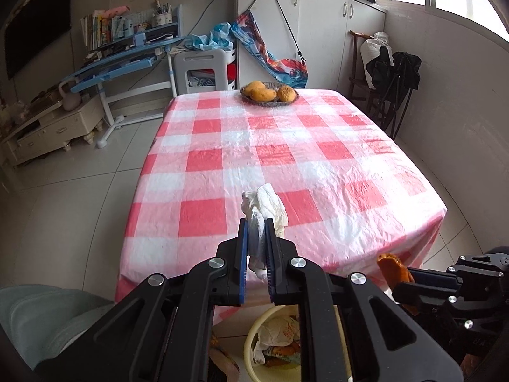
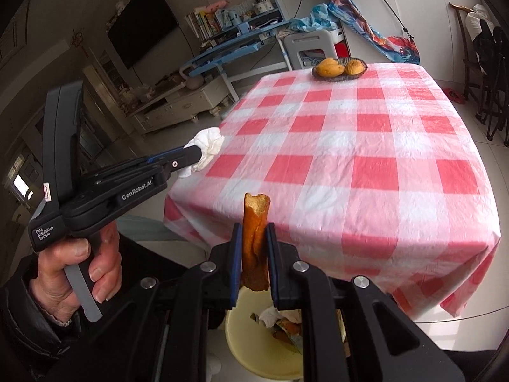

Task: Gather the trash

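My left gripper [image 1: 257, 222] is shut on a crumpled white tissue [image 1: 265, 207], held above the near edge of the table; the tissue also shows in the right wrist view [image 2: 208, 145]. My right gripper [image 2: 253, 227] is shut on an orange peel strip [image 2: 254, 238], which stands upright between the jaws; the peel also shows in the left wrist view [image 1: 394, 269]. A pale yellow trash bin [image 2: 251, 350] sits on the floor below both grippers, holding tissue and peel scraps; it also shows in the left wrist view [image 1: 251, 340].
The table has a red and white checked cloth [image 1: 286, 146]. A dark basket of oranges [image 1: 270, 94] stands at its far edge. A blue desk [image 1: 121, 60], a white stool [image 1: 203, 67] and cabinets [image 1: 318, 25] stand behind. Dark chairs [image 1: 391, 76] stand at the right.
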`<action>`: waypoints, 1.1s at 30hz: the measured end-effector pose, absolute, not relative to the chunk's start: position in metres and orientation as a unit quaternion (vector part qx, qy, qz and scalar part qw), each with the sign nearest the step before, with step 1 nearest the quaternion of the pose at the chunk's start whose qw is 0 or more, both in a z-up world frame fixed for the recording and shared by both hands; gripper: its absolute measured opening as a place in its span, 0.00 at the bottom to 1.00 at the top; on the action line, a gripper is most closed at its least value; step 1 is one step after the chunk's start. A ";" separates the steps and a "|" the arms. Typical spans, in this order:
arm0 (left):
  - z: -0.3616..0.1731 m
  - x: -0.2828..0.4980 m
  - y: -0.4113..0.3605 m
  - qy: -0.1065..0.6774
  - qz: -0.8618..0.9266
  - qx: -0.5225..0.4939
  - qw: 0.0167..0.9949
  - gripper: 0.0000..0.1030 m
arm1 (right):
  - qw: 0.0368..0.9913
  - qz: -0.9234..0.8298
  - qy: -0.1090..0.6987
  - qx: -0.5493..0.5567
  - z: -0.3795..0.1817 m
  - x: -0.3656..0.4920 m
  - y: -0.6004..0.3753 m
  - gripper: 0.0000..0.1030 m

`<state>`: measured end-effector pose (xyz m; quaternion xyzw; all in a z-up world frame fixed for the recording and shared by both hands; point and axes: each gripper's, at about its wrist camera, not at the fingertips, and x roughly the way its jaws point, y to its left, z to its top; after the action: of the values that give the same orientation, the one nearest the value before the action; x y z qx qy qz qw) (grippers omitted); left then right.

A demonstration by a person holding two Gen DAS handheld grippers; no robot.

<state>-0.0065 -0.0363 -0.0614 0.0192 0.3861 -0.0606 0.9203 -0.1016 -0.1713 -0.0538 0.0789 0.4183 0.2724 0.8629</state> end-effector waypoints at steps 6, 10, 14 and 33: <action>-0.087 -0.035 -0.041 0.425 -0.078 0.007 0.902 0.09 | 0.837 0.258 0.481 0.034 -0.078 -0.132 -0.156 0.18; -0.102 -0.050 -0.041 0.452 -0.088 -0.003 0.887 0.09 | 0.847 0.236 0.475 0.035 -0.074 -0.150 -0.160 0.41; -0.111 -0.058 -0.046 0.476 -0.104 -0.005 0.873 0.10 | 0.873 0.215 0.432 0.070 -0.058 -0.158 -0.178 0.57; -0.057 -0.079 -0.039 0.345 -0.027 0.011 0.938 0.85 | 0.959 0.102 0.258 0.063 -0.025 -0.170 -0.195 0.92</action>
<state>-0.0792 -0.0389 -0.0572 0.0115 0.3454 -0.0266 0.9380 -0.1704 -0.1947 -0.0254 0.0630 0.2582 0.1024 0.9586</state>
